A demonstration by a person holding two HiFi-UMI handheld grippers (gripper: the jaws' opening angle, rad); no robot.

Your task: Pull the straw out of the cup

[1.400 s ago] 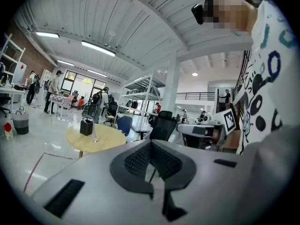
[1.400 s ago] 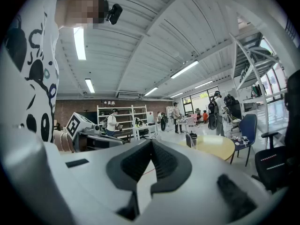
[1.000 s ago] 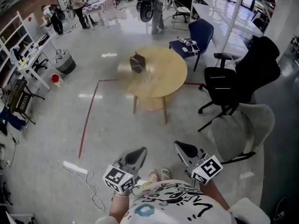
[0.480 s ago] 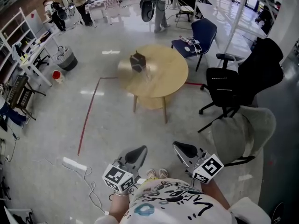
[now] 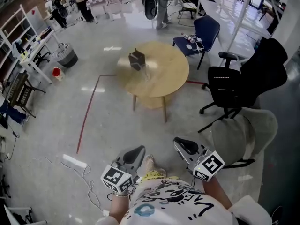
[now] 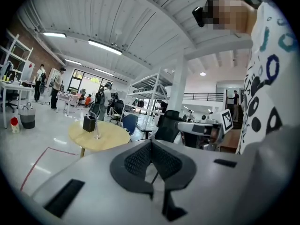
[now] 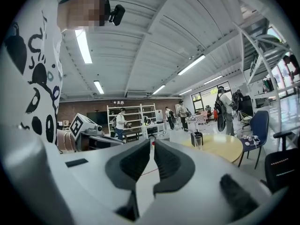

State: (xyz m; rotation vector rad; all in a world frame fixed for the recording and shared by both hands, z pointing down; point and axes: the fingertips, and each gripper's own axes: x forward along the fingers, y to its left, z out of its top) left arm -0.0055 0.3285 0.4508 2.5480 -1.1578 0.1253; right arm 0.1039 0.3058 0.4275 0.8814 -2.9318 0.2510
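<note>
A clear cup (image 5: pixel 146 72) stands on a round wooden table (image 5: pixel 164 76) far ahead, next to a dark box (image 5: pixel 137 60). The left gripper view shows the cup (image 6: pixel 97 131) with a thin straw in it, beside the box (image 6: pixel 88 123). From the right gripper view the cup (image 7: pixel 198 142) is small and distant. My left gripper (image 5: pixel 139 150) and right gripper (image 5: pixel 178 142) are held low near the person's body, far short of the table. Both are shut with nothing in them: left gripper (image 6: pixel 151 142), right gripper (image 7: pixel 153 144).
A black office chair (image 5: pixel 234 86) and a grey chair (image 5: pixel 246 130) stand to the right. A blue chair (image 5: pixel 199 34) is behind the table. A red floor line (image 5: pixel 86 121) and a white power strip with cable (image 5: pixel 75 162) lie to the left. People stand at the back.
The person's foot has stepped forward between the grippers and the view has shifted slightly. Both grippers stay shut at about the same place.
</note>
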